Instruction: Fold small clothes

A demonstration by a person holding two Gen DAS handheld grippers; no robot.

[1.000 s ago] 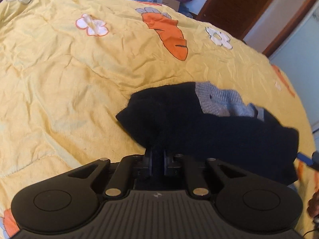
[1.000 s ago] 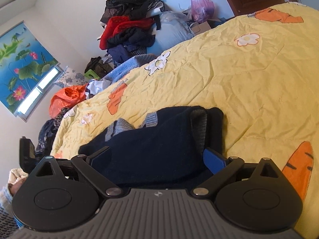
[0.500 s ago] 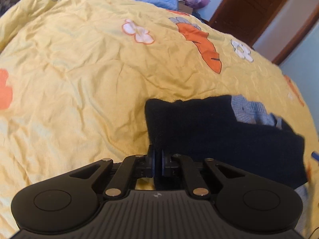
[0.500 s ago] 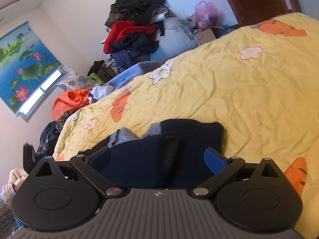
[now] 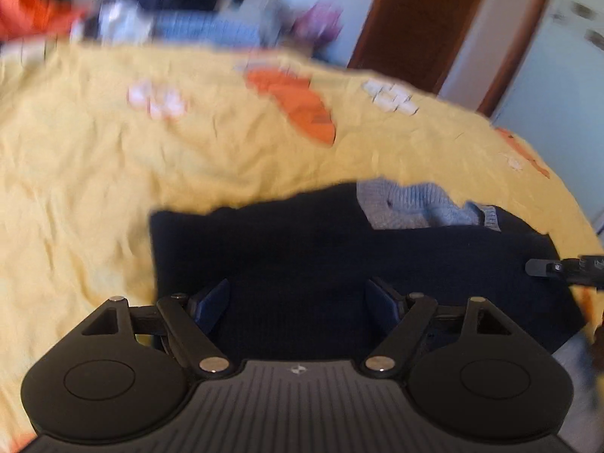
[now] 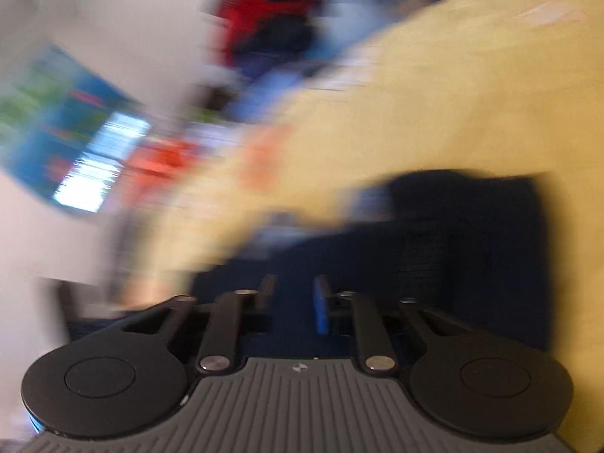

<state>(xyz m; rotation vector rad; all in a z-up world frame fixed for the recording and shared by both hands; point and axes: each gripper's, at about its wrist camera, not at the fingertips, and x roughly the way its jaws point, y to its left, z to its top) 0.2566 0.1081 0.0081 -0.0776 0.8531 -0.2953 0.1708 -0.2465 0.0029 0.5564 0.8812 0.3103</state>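
Now the left gripper (image 5: 298, 304), pinched on the dark sweater's (image 5: 339, 256) edge a second before, had just been opening and stood wide, its fingers straddling the cloth without pressing. The right gripper (image 6: 292, 298) had just been closing (a narrow gap showed, cloth between; view blurred). The navy sweater, grey-trimmed, lay folded on the yellow bedspread (image 5: 94, 173).

We see a bed (image 5: 113, 196) covered by a crumpled yellow quilt (image 5: 234, 151) printed with orange carrots (image 5: 302, 109) and white flowers (image 5: 158, 100). A dark navy sweater (image 5: 339, 249) lies flat on the quilt toward 5 o'clock in the left view, its grey knitted collar (image 5: 411, 204) showing at its far edge, toward 1 o'clock. In the blurred right view we make out the same dark sweater (image 6: 472, 234) on the yellow cover.
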